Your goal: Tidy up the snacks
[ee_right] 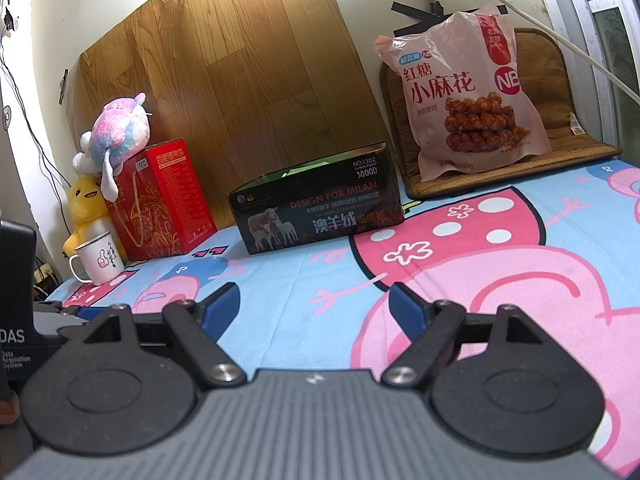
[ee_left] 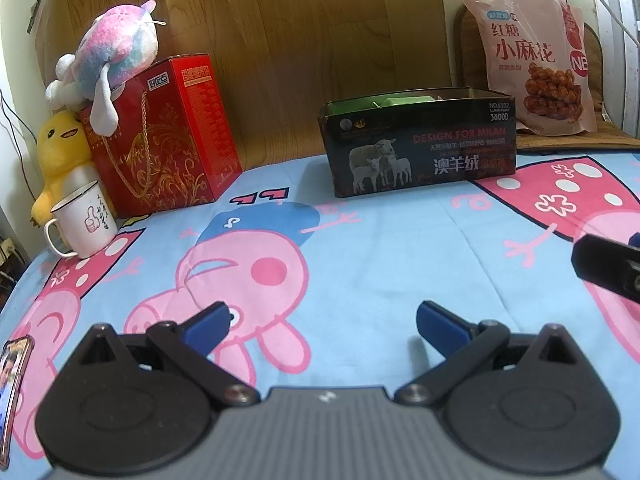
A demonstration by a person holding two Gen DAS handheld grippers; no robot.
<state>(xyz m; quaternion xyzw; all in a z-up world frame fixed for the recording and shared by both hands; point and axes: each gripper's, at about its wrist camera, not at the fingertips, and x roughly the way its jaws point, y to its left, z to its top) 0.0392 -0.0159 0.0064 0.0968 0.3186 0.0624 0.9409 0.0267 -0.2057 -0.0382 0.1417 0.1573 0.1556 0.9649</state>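
Bedsheet (ee_left: 360,240) spans the surface. Black open box (ee_left: 420,148) sits at 12 o'clock; snack bag (ee_right: 464,96) stands upright at 1 o'clock. Left gripper (ee_left: 324,320) and right gripper (ee_right: 312,304): jaws spread, empty.

**What I can read from here**

The dark box (ee_right: 320,204) at the bed's far edge reads "DESIGN FOR MILAN", "澳羊绒", "NO.L102" and "3600D". The pink snack bag (ee_right: 466,96) near the far right corner says "红糖 小麻花" and "NB". A black device (ee_right: 16,320) beside my right tongs shows "DAS", "Data Acquisition System".
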